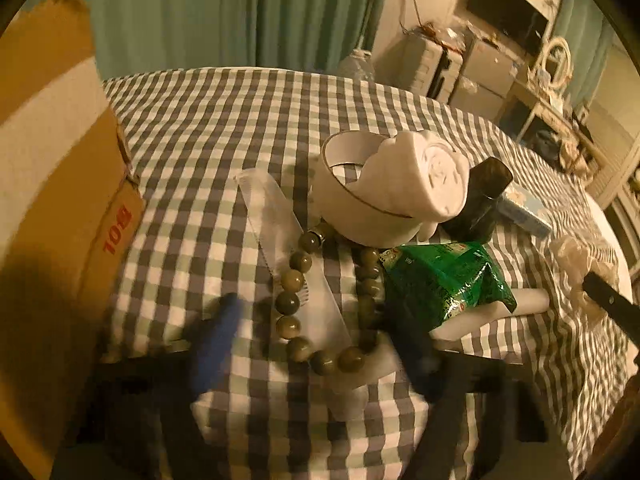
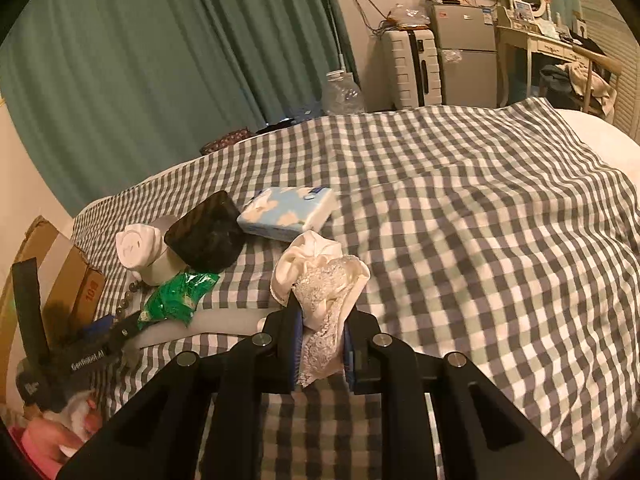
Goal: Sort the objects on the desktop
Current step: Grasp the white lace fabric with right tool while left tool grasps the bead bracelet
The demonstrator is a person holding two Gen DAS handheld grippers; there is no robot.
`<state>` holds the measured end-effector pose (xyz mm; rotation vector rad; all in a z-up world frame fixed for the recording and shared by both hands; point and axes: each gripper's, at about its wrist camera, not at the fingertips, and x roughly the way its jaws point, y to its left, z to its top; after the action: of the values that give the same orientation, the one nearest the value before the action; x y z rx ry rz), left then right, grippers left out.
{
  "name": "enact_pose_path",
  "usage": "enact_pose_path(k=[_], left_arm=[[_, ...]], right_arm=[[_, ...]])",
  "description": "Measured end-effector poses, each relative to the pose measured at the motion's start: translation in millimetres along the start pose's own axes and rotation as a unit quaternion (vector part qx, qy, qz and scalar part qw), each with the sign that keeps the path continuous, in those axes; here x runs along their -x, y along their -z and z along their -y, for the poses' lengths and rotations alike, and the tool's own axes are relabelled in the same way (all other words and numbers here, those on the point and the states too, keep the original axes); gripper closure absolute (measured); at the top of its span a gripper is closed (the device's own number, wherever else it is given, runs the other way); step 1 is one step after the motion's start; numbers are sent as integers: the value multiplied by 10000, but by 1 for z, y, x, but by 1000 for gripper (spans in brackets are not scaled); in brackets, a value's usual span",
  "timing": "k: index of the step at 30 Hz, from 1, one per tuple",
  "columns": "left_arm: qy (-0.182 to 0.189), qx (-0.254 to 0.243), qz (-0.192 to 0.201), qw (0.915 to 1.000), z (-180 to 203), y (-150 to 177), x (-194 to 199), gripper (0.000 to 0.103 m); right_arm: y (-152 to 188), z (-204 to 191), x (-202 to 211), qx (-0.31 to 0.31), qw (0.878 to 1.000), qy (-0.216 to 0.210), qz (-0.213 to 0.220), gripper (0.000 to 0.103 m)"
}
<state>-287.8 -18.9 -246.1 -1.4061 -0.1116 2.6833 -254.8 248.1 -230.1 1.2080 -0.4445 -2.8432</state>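
**Mia:** Look through the left camera first. What is the left gripper (image 1: 316,344) doing?

**Ben:** Its two fingers are spread wide apart, one on each side of the bead bracelet (image 1: 320,304). It holds nothing yet. It is blurry, so I think it is moving.

**Mia:** So which step is this?

**Ben:** I think it is going for the beads. They are round, smooth and greenish brown, strung in a loop. They lie on a see-through comb (image 1: 280,236) and touch the white bowl (image 1: 352,200).

**Mia:** What is in the bowl?

**Ben:** A soft, rolled white sock (image 1: 420,176). Beside it are a shiny, crinkly green packet (image 1: 444,280) and a cardboard box (image 1: 60,184) on the left. Next the fingers must close on one bead or the string, gently, because beads roll and slip.

**Mia:** Now the right camera.

**Ben:** The right gripper (image 2: 320,344) is squeezed nearly shut on a lace cloth (image 2: 324,292). The cloth is cream, thin and floppy, and bunches up above the fingers, over the checked sheet (image 2: 480,220).

**Mia:** What else is there?

**Ben:** A dark, glossy case (image 2: 204,232), a blue tissue pack (image 2: 288,212) with soft corners, and the other gripper low at the left. I guess the cloth must go to its own spot, maybe the box.
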Motion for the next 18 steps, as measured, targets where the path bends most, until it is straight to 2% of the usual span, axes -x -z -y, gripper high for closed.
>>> enact_pose_path(k=[1, 4, 5, 7, 12, 14, 15, 18], left_arm=[[30, -64, -33, 10000, 1, -1, 3, 57], [83, -148, -84, 9998, 0, -4, 11, 78], [154, -153, -95, 9997, -1, -4, 14, 82], [190, -102, -88, 9997, -2, -7, 21, 100], [361, -9, -402, 9985, 0, -13, 21, 102], [221, -87, -550, 9982, 1, -12, 19, 102], [86, -125, -518, 9985, 0, -13, 19, 99], [65, -144, -527, 9985, -2, -18, 18, 87]], right_arm=[[-2, 6, -1, -55, 10000, -35, 3, 86], [-3, 7, -3, -79, 9999, -76, 7, 86], [-2, 4, -4, -82, 9999, -104, -10, 86], [-2, 1, -4, -44, 9999, -130, -2, 86], [-4, -6, 3, 97, 9998, -182, 71, 86], [-5, -5, 8, 95, 9997, -184, 124, 86], [-5, -5, 8, 95, 9997, -184, 124, 86], [-7, -2, 14, 56, 9996, -206, 174, 86]])
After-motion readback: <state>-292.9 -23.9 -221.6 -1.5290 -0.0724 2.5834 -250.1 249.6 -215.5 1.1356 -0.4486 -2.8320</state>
